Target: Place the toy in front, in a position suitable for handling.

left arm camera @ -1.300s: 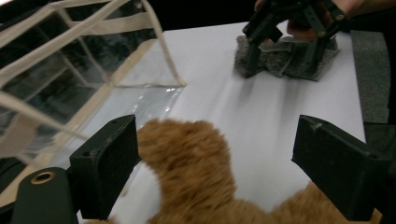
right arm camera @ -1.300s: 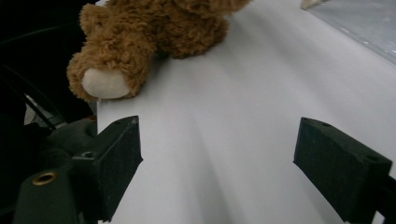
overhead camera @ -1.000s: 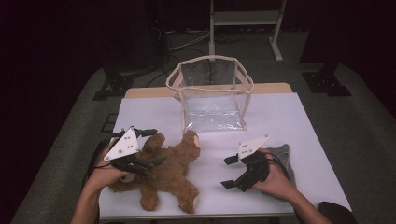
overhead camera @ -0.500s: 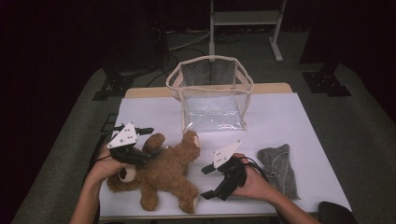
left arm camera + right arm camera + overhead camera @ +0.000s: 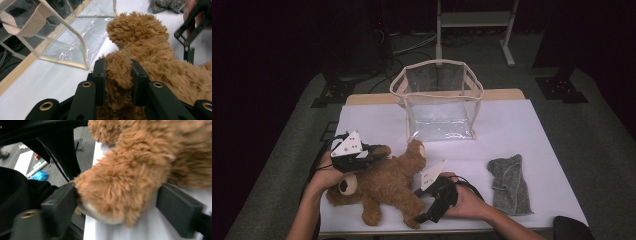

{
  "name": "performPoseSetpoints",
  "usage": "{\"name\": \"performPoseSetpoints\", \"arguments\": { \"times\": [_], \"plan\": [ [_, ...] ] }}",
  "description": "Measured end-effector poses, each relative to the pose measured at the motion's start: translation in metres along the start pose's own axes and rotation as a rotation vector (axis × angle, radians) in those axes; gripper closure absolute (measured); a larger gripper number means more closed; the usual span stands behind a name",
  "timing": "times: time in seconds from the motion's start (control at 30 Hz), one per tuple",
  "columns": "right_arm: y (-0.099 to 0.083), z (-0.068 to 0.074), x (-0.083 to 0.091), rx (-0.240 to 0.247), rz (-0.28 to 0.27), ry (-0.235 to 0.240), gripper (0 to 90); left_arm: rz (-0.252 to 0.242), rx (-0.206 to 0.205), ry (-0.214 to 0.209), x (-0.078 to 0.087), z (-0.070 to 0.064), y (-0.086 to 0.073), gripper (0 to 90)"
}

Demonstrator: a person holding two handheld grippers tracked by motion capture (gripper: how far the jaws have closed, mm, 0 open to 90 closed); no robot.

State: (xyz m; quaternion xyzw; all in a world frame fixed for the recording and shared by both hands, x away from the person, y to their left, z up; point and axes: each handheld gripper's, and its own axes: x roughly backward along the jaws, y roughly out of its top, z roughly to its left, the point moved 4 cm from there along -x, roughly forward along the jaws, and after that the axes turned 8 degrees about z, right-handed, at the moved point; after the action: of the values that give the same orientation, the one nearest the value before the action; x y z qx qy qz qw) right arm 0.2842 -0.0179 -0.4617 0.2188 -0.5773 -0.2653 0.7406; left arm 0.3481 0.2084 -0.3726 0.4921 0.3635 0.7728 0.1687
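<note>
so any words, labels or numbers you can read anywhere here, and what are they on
No readable text in any view.
teddy bear: plain brown plush, no tag or label seen.
clear bag: transparent with beige trim, no print.
grey cloth: plain.
left gripper and right gripper: white plates bear no readable marks.
Small items on the floor in the right gripper view: too blurred to read.

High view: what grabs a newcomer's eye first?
The brown teddy bear sprawled on the near left of the white table, with both grippers on it. The left gripper is clamped on a tuft of its fur; the right gripper has its jaws around one of its paws, not yet closed. Behind stands an empty clear bag; a grey cloth lies at right.
</note>
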Motion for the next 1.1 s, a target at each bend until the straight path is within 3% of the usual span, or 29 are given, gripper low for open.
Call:
{"name": "performPoseSetpoints", "arguments": {
  "times": [0.1, 0.13, 0.17, 0.33, 0.37, 0.4, 0.53, 0.8, 0.9, 1.1],
  "plan": [
    [0.002, 0.0, -0.009, 0.0, 0.012, 0.004, 30.7, -0.007, -0.002, -0.005, 0.002, -0.001, 0.0, 71.8],
    [0.003, 0.0, -0.009, -0.015, 0.008, 0.023, 40.5, -0.009, 0.0, -0.004, 0.003, -0.001, -0.001, 72.4],
    [0.004, 0.0, -0.009, -0.022, 0.007, 0.026, 44.7, -0.014, 0.008, -0.001, 0.005, 0.0, -0.001, 72.5],
    [0.005, -0.001, -0.005, -0.044, 0.008, 0.034, 58.4, -0.033, 0.033, 0.016, 0.011, 0.002, -0.001, 73.1],
    [0.005, -0.001, -0.005, -0.044, 0.008, 0.034, 58.4, -0.033, 0.033, 0.016, 0.011, 0.002, -0.001, 73.1],
    [0.006, -0.001, -0.004, -0.051, 0.012, 0.04, 60.1, -0.025, 0.064, 0.026, 0.013, 0.003, -0.001, 73.2],
    [0.007, -0.003, -0.002, -0.05, 0.007, 0.042, 60.8, -0.017, 0.041, 0.041, 0.013, 0.002, 0.0, 76.1],
    [0.009, -0.001, 0.003, -0.049, -0.001, 0.048, 60.8, -0.024, 0.046, 0.05, 0.014, 0.002, 0.001, 77.7],
    [0.009, -0.001, 0.003, -0.05, -0.004, 0.053, 60.8, -0.021, 0.029, 0.044, 0.016, 0.001, 0.001, 78.1],
    [0.009, -0.001, 0.003, -0.047, -0.002, 0.057, 62.4, -0.04, 0.051, 0.047, 0.021, 0.003, 0.0, 78.3]
  ]
}}
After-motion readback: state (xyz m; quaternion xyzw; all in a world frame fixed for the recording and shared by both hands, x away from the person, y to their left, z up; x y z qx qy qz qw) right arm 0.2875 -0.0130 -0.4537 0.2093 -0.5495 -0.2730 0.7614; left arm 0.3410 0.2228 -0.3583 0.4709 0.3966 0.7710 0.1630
